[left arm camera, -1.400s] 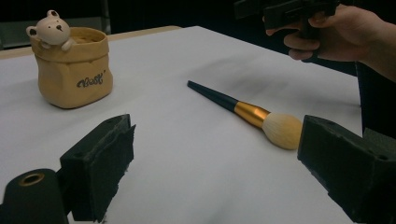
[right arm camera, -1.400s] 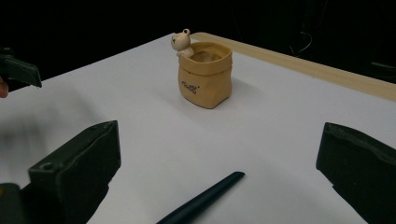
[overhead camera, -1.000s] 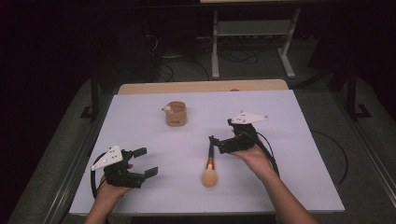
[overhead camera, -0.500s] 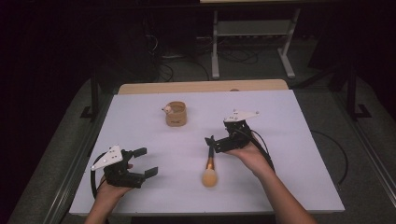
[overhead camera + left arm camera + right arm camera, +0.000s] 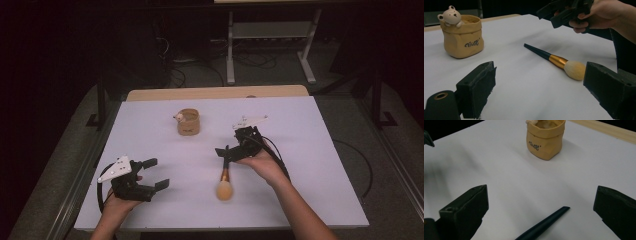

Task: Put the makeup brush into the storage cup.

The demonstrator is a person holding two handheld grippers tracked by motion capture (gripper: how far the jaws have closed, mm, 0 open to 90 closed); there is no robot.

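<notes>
Makeup brush (image 5: 224, 176) lies flat mid-table, bristles toward six o'clock, handle tip at twelve. Right gripper (image 5: 231, 150) hovers over that tip, jaws spread wide, empty. Best to straddle the handle squarely, then close. Left gripper (image 5: 153, 173) waits at eight o'clock, open, empty. Pouch (image 5: 188, 122) sits at eleven.

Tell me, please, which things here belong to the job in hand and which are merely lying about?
In the job:
- right gripper, jaws open above the brush handle
- makeup brush, lying flat on the table
- likely the bear cup, upright behind it

Standing by:
- left gripper, open, apart from the brush
- metal stand beyond the table
</notes>
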